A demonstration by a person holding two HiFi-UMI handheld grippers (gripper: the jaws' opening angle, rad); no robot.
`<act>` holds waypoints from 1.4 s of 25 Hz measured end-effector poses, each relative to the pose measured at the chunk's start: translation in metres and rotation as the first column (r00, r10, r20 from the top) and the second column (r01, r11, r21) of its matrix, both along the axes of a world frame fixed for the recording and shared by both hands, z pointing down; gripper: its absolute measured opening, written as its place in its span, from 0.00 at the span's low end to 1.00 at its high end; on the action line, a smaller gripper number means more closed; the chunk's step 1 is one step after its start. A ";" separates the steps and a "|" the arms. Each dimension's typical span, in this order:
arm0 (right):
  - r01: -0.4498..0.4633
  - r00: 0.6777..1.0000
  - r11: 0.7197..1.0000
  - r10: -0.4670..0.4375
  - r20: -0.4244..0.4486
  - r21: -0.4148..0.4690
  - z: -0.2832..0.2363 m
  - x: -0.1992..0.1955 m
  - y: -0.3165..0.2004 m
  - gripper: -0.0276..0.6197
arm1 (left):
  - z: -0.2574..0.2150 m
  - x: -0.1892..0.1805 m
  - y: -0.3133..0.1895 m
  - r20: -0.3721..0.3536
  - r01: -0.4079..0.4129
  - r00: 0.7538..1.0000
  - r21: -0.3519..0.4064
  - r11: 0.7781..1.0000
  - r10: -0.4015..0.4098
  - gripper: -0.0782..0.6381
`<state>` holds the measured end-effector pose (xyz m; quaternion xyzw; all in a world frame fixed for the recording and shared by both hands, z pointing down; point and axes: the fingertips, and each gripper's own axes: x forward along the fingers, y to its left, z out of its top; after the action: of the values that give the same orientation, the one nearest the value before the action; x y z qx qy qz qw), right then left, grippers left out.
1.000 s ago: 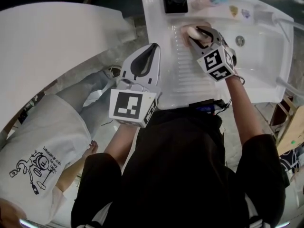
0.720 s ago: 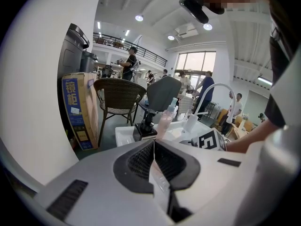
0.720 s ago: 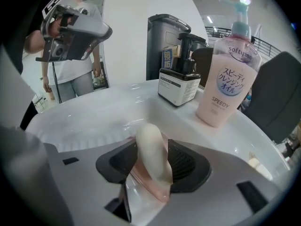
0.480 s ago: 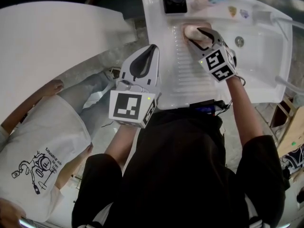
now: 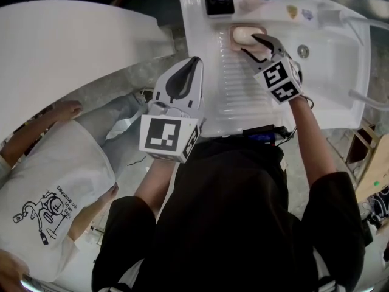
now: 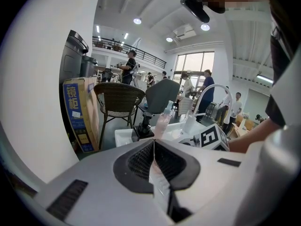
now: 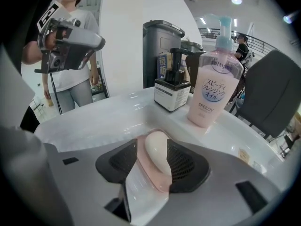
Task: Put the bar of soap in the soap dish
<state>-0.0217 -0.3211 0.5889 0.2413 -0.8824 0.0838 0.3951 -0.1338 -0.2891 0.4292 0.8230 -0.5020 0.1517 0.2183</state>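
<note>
The cream bar of soap (image 7: 157, 155) lies in the pink soap dish (image 7: 151, 181) on the back left ledge of the white sink (image 5: 200, 53). In the head view the soap (image 5: 244, 35) fills the dish (image 5: 262, 29). My right gripper (image 7: 154, 157) is open, with its jaws standing either side of the soap and dish and not pressing on the soap. From above, the right gripper (image 5: 252, 45) sits just in front of the dish. My left gripper (image 5: 182, 81) is shut and empty, held left of the sink; its pads (image 6: 154, 149) meet.
A pink pump bottle (image 7: 214, 86) and a black-and-white dispenser (image 7: 173, 92) stand on the ledge behind the dish. The basin with its drain (image 5: 302, 51) and faucet (image 5: 358, 23) lie to the right. A person in a white T-shirt (image 5: 48, 187) stands at the left.
The right gripper's jaws have spread off the soap and drawn slightly back. The soap now shows whole in the dish. The left gripper has stayed still.
</note>
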 end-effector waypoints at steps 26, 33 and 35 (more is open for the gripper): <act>-0.147 0.967 0.970 0.099 0.234 0.195 -0.156 0.057 0.038 0.32 | -0.057 0.054 0.035 0.031 -0.043 0.999 0.114 0.993 0.039 0.12; -0.211 0.935 0.950 0.126 0.332 0.231 -0.197 0.083 0.050 0.25 | -0.072 0.071 0.042 0.034 -0.024 0.999 0.140 0.990 0.019 0.12; -0.222 0.923 0.943 0.121 0.365 0.249 -0.207 0.090 0.052 0.22 | -0.077 0.078 0.044 0.033 -0.023 0.999 0.153 0.988 0.018 0.12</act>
<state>0.0687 -0.2687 0.3815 0.3543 -0.9158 0.0310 0.1868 -0.0558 -0.2450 0.3520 0.8399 -0.5071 0.1280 0.1450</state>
